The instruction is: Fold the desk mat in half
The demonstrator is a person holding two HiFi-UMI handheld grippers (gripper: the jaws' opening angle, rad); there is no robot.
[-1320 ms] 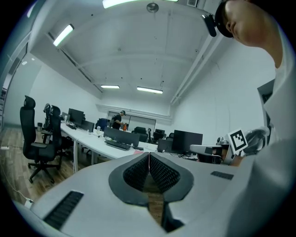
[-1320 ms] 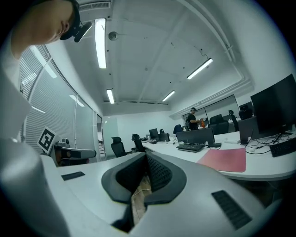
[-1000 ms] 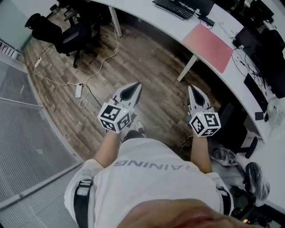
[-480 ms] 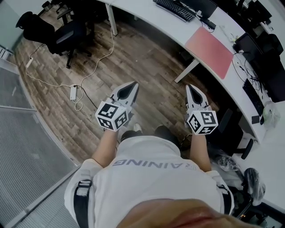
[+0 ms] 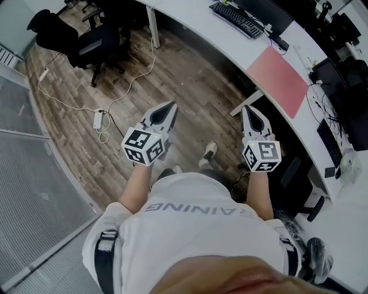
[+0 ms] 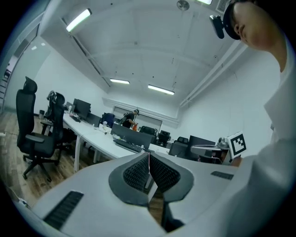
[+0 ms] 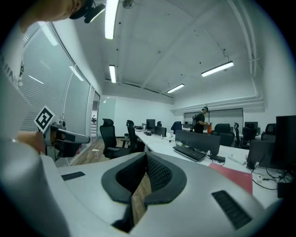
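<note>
The pink desk mat (image 5: 278, 80) lies flat on the long white desk (image 5: 190, 17), to the right of a keyboard (image 5: 238, 19); the right gripper view shows it as a red sheet (image 7: 231, 176) on the desk ahead. Both grippers are held at waist height over the wooden floor, well short of the desk. My left gripper (image 5: 171, 107) is shut with nothing in it, its pads (image 6: 138, 169) pressed together. My right gripper (image 5: 247, 109) is also shut and empty, its pads (image 7: 157, 171) meeting at the tip.
A black office chair (image 5: 86, 43) stands at the far left. A power strip (image 5: 99, 119) and its white cable lie on the floor. A slanted desk leg (image 5: 244, 102) stands below the mat. Monitors and cables (image 5: 333, 74) crowd the desk at right. A person (image 7: 202, 120) stands far off.
The person has stepped forward, and a shoe now shows between the grippers. The desk and mat sit slightly nearer. Both grippers stay shut in the same pose.
</note>
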